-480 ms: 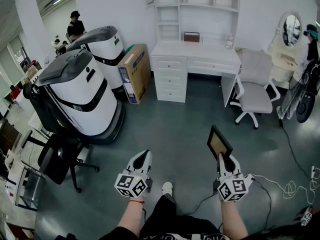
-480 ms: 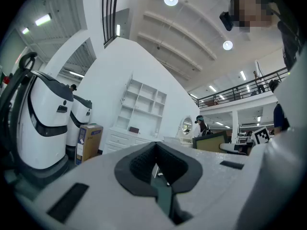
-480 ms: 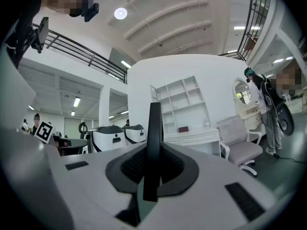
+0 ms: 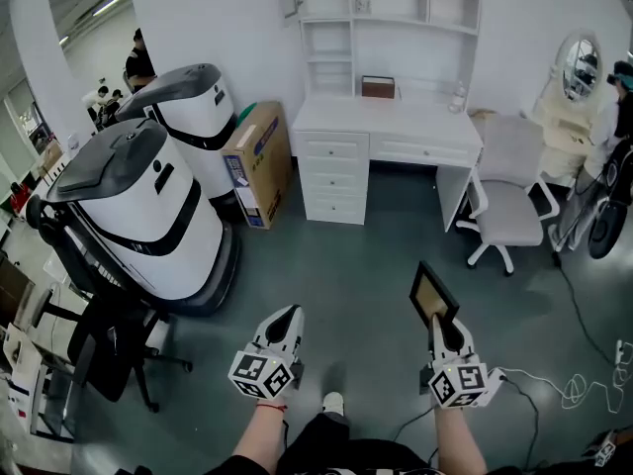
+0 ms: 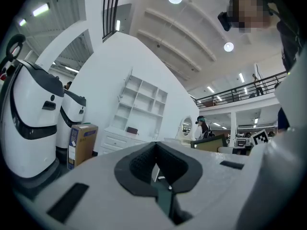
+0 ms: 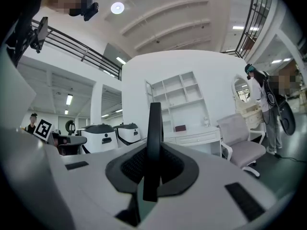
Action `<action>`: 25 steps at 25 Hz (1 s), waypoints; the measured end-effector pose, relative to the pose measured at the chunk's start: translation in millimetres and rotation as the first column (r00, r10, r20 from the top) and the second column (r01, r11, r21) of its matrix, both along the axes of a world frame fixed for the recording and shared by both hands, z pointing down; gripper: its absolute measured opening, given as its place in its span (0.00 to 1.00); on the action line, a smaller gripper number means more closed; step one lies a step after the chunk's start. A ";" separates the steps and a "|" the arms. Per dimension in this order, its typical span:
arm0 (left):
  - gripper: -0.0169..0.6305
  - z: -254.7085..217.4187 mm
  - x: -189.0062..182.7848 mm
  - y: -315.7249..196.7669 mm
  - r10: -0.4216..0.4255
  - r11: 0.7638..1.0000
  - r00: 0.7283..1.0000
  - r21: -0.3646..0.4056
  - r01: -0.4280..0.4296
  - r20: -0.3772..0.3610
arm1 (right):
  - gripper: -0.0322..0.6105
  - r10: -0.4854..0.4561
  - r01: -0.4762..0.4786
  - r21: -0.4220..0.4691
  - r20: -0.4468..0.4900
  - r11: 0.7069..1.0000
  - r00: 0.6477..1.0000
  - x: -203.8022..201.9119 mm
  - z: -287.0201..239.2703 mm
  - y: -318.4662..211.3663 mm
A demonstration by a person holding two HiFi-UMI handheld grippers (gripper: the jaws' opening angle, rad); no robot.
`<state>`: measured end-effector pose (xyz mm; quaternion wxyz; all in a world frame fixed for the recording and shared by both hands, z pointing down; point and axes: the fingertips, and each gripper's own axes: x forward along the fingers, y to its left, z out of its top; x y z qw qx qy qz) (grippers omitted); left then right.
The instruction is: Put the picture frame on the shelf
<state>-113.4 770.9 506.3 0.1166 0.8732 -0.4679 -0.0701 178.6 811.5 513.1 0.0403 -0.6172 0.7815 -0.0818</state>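
Observation:
My right gripper [image 4: 442, 323] is shut on a black picture frame [image 4: 432, 296] with a tan face, held upright above the grey floor. In the right gripper view the frame [image 6: 153, 143] shows edge-on as a dark strip between the closed jaws. My left gripper [image 4: 286, 318] is shut and holds nothing; its jaws meet in the left gripper view [image 5: 156, 166]. The white shelf unit [image 4: 388, 13] stands on a white desk [image 4: 388, 119] against the far wall, well ahead of both grippers. A small dark frame [image 4: 378, 87] rests on the desk top.
Two large white and black machines [image 4: 148, 201] fill the left side. A cardboard box [image 4: 256, 163] leans beside the desk. A pale office chair [image 4: 504, 196] stands at the right of the desk, a mirror [image 4: 579, 67] beyond it. A black chair [image 4: 104, 349] and cables [image 4: 574, 389] lie near me.
The view has shifted slightly nearer the desk and to the right. Both grippers hold the same pose, the frame still in the right one.

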 end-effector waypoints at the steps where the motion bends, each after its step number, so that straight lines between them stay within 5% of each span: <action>1: 0.03 0.5 -3.1 -9.0 0.004 1.000 1.000 -0.004 -0.004 0.002 | 0.11 0.004 -0.004 -0.005 0.002 1.000 1.000 -2.5 1.0 -9.7; 16: 0.03 13.7 -73.9 -142.6 -0.029 0.999 1.000 -0.029 0.028 -0.012 | 0.11 0.009 -0.009 0.007 0.048 1.000 0.999 -61.0 2.9 -150.8; 25: 0.03 16.6 -83.4 -193.9 -0.034 0.999 0.999 -0.042 0.033 -0.018 | 0.11 0.022 -0.022 -0.007 0.067 1.000 0.998 -66.1 1.7 -206.3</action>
